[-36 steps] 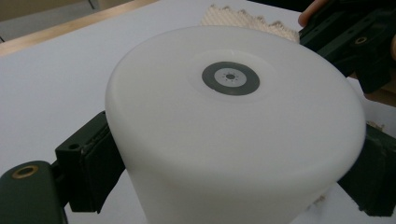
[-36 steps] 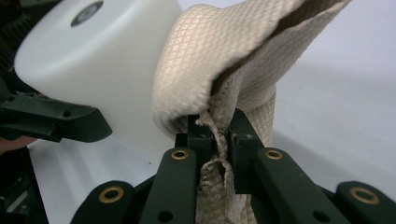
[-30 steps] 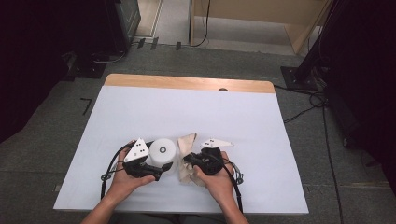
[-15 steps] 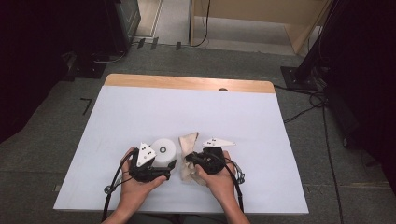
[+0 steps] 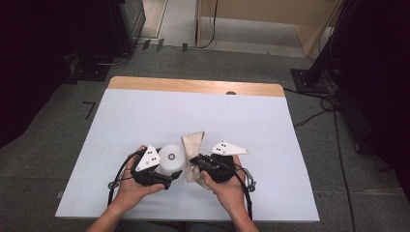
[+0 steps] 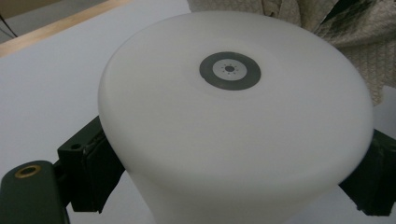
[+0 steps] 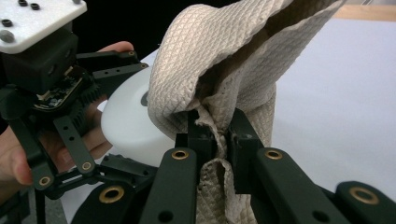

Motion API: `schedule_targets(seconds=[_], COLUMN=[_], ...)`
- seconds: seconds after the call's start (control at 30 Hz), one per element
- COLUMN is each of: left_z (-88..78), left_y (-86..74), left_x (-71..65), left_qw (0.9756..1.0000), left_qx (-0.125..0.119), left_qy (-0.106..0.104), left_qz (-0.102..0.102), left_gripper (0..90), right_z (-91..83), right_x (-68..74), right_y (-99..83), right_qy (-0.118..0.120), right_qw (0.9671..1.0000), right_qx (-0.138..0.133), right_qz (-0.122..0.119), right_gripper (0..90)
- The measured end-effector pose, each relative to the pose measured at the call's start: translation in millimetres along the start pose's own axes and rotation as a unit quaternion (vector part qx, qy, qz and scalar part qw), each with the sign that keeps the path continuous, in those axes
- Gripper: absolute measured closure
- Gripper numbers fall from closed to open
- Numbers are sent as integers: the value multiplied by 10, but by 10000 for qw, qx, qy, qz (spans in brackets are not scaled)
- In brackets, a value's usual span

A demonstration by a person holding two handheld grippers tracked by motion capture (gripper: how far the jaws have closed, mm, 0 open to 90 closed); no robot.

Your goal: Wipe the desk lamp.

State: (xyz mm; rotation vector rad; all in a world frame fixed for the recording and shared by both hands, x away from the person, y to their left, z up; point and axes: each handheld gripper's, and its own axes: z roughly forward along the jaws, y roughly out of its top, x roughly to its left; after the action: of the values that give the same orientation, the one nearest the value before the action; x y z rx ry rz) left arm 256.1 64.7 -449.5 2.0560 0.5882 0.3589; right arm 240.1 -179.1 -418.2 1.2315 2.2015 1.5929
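As the right gripper (image 7: pixel 217 133) is lifting its beige waffle-textured cloth (image 5: pixel 193 145) slightly, wiping looks about to begin.
Its jaws are pinching the cloth just beside the round white plastic container (image 6: pixel 233 121), which the left gripper (image 5: pixel 162 176) is clamping upturned above the pale table (image 5: pixel 270 125).

**White cup and beige cloth, side by side near the counter's front edge**

The white cup (image 5: pixel 172 158) is smooth, matte and round, turned bottom-up so its flat base shows, with a small dark ring around a pale centre in the middle of that base. It sits clamped on two opposite sides. Just to the right of the cup, touching or nearly touching it, is the beige cloth (image 5: pixel 193 145). It has a fine diamond-quilted weave, is bunched and folded, pinched at its middle, and one fold stands up above the cup.
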Motion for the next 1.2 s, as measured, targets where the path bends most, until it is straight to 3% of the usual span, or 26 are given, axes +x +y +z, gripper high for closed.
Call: schedule_targets(seconds=[0.33, 0.8, 1.03, 1.2], left_z=[16, 16, 21, 20], left_y=[-16, -32, -39, -43], left_x=[21, 27, 32, 32], left_qw=[10000, 9999, 9998, 9998], left_qx=[-8, -30, -50, -54], left_qy=[-61, -81, -110, -107], left_qz=[-71, -107, -138, -138], left_gripper=[87, 86, 85, 85], right_z=[204, 520, 445, 274], right_x=[-99, -273, -239, -143], right_y=[-170, -463, -394, -226], right_qy=[-168, -373, -305, -198], right_qw=[9989, 9918, 9944, 9982], right_qx=[429, 1182, 973, 549], right_qz=[80, 326, 279, 162], right_gripper=[831, 830, 832, 832])
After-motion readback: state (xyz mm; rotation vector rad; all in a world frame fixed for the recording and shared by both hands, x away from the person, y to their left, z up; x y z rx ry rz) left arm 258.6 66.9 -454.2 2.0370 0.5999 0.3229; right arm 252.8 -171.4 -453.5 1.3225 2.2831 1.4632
